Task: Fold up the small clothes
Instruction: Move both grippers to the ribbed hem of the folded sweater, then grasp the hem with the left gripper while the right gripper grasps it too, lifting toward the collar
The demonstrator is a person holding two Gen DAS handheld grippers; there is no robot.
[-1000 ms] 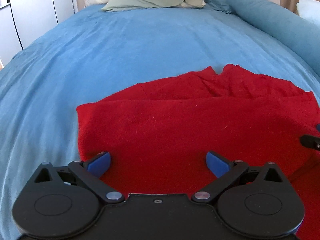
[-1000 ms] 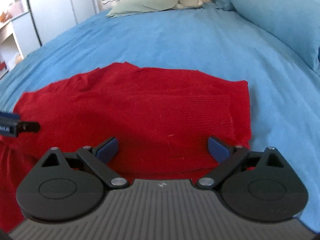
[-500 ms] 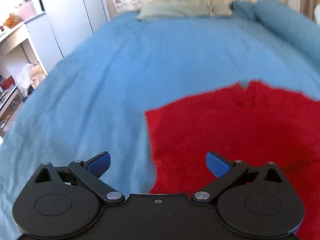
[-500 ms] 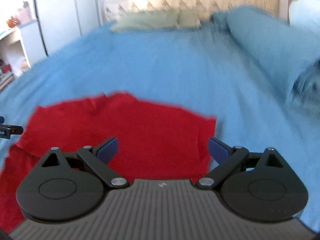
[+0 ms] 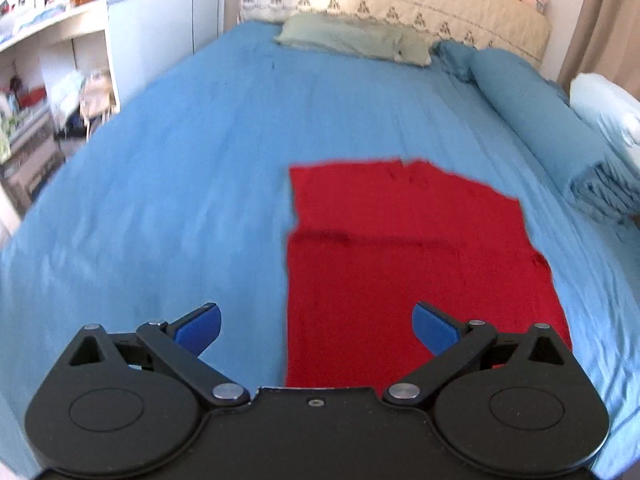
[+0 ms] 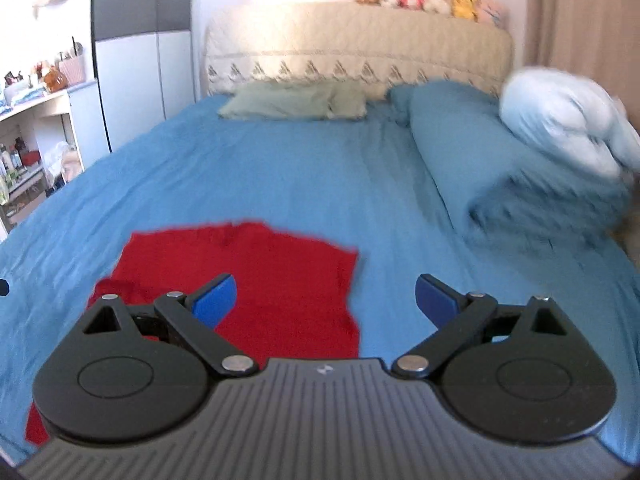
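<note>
A red knit garment [image 5: 404,256] lies flat on the blue bedsheet [image 5: 180,184], folded into a tall rectangle with a crease line across its middle. It also shows in the right wrist view [image 6: 260,280], low and left of centre. My left gripper [image 5: 316,326] is open and empty, raised above the garment's near left edge. My right gripper [image 6: 324,298] is open and empty, raised above the garment's right edge. Neither gripper touches the cloth.
A rolled blue duvet [image 5: 552,120] runs along the bed's right side, with a pale blue pillow [image 6: 568,120] on it. A green pillow [image 5: 356,38] lies by the cream headboard [image 6: 360,48]. White shelves [image 5: 48,64] and a wardrobe [image 6: 136,52] stand to the left.
Both grippers have lifted up and back from the garment, so it looks smaller and farther away. The left view swung left, the right view swung right. Both stayed open.
</note>
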